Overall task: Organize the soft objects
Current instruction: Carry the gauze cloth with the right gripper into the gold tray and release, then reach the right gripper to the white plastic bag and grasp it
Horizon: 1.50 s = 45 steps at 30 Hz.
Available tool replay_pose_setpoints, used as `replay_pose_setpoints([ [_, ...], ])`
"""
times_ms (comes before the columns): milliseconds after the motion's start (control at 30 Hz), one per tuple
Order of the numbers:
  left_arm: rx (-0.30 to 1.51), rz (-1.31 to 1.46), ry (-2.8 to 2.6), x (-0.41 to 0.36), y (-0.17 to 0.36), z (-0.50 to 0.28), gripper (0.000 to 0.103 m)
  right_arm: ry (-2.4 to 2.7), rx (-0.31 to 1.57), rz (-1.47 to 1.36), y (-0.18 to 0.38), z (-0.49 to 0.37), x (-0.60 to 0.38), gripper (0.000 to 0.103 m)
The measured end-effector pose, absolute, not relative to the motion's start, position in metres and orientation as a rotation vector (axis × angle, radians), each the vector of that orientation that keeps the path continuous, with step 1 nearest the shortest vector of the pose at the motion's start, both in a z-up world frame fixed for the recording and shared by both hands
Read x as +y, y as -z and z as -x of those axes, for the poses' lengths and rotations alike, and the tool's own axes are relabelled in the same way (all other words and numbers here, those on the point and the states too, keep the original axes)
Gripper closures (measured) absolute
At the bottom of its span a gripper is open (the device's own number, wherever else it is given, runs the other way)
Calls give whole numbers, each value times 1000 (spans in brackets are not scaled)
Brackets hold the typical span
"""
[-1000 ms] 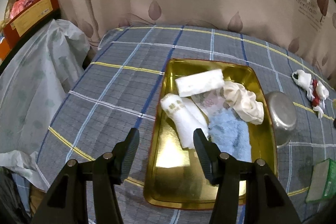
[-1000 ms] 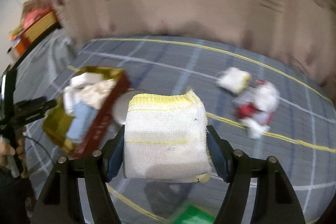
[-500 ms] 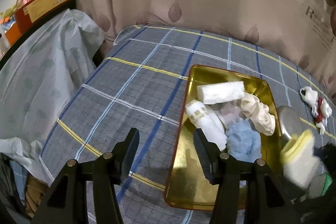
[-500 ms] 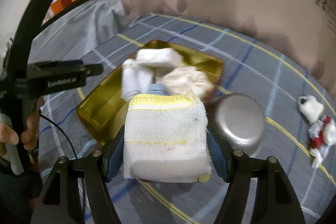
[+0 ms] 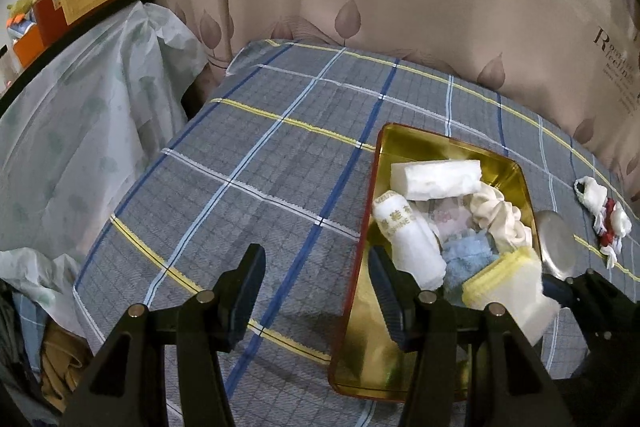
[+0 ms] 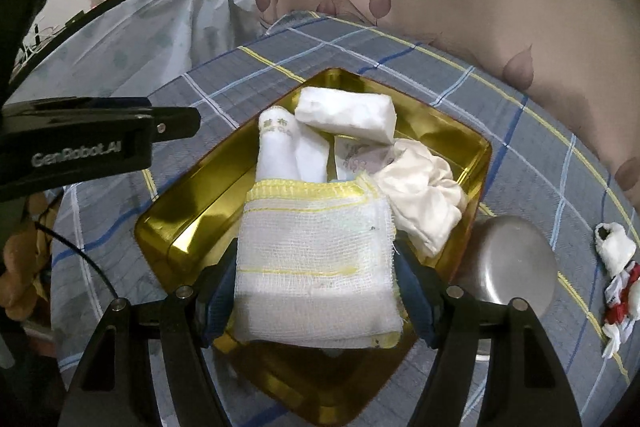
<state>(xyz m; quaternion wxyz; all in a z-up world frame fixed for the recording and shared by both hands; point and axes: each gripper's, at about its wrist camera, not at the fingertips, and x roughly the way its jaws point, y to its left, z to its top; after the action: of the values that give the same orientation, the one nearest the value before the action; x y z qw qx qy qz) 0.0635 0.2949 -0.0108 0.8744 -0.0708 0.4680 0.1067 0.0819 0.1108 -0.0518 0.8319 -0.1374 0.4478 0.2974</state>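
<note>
Gauze cloth (image 6: pixel 316 263): white, loose-woven, folded, with yellow edging; the right gripper (image 6: pixel 316 291) has it clamped flat between both pads, and it hangs over the near end of the gold tray (image 6: pixel 188 215).
Left gripper (image 5: pixel 316 291): jaws parted with nothing between them, poised over the checked bedcover (image 5: pixel 256 187) just beside the tray's long left rim.
Tray contents: a white block (image 6: pixel 346 115) at the far end, a rolled white towel (image 6: pixel 278 151) on the left, a cream scrunched cloth (image 6: pixel 424 195) on the right, a blue towel (image 5: pixel 466 259) under the gauze (hidden in the right wrist view).
Step in hand: my reading is a drop into the tray; best to lower the gauze low over the bare gold floor at the near-left corner, then release, so it lands flat and not heaped on the roll.
Edges: the tray's raised rim sits close under the right fingers; a steel bowl (image 6: pixel 508 263) touches or nearly touches the tray's right side.
Open room: wide bare bedcover to the left; the right is tighter, with a red-and-white rag bundle (image 6: pixel 616 279) beyond the bowl (likely the next pick).
</note>
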Motion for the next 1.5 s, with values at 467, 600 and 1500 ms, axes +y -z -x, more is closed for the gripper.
replay_pose_setpoints([
  [467,980,143,-208,292,12,-64,48,-631,925,190,32,-78,80,21],
  [600,986,133,-205,286,14,-65,48,-586,918,178,18,-76,45,21],
  [1500,1015,49,-140,253,25,-70,48,-2,996,82,39,-188,-226,34],
])
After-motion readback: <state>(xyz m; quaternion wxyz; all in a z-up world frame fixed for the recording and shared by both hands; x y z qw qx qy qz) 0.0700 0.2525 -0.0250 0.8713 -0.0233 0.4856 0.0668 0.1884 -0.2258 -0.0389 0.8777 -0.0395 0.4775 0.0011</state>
